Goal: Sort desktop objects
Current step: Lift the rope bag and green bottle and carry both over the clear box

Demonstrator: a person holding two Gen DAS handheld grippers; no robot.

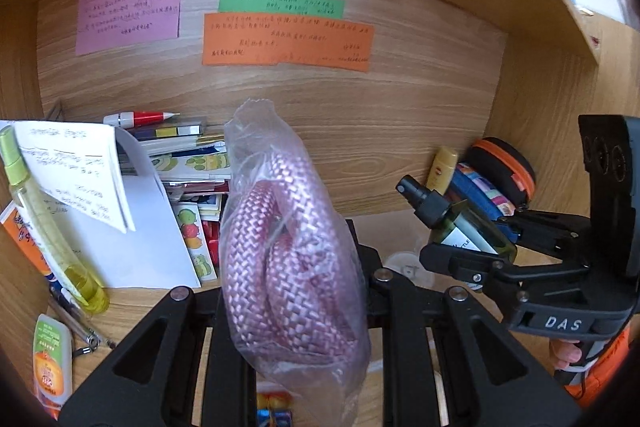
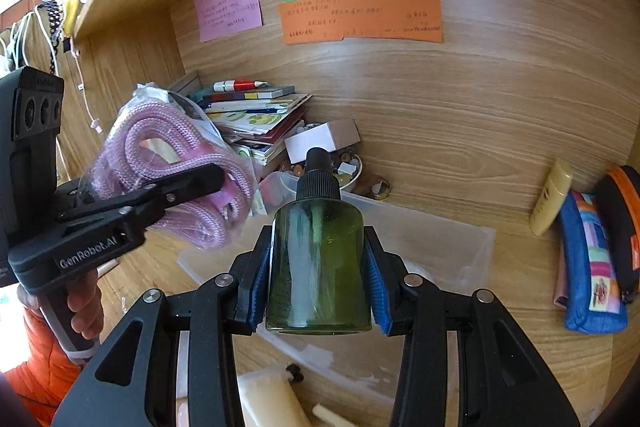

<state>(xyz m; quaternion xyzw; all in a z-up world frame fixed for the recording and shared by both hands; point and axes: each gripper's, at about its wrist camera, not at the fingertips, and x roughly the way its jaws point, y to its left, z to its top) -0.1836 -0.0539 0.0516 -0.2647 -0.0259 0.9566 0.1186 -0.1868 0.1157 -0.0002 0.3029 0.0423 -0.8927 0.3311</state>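
Note:
My left gripper (image 1: 294,267) is shut on a clear plastic bag of pink braided rope (image 1: 288,239) and holds it above the desk; the bag also shows in the right wrist view (image 2: 176,171), with the left gripper (image 2: 208,183) at the left. My right gripper (image 2: 320,275) is shut on a dark green spray bottle (image 2: 320,263) with a black nozzle, held above a clear plastic bin (image 2: 424,247). In the left wrist view that bottle (image 1: 464,227) sits in the right gripper (image 1: 476,247) at the right.
A pile of books, cards and pens (image 1: 180,163) lies at the back left, with a yellow-green spray tube (image 1: 44,223) and an orange tube (image 1: 50,363). A yellow tube (image 2: 550,199), a blue patchwork pouch (image 2: 588,267) and a black-orange case (image 2: 622,227) stand at the right. Coloured notes (image 2: 360,15) are on the back wall.

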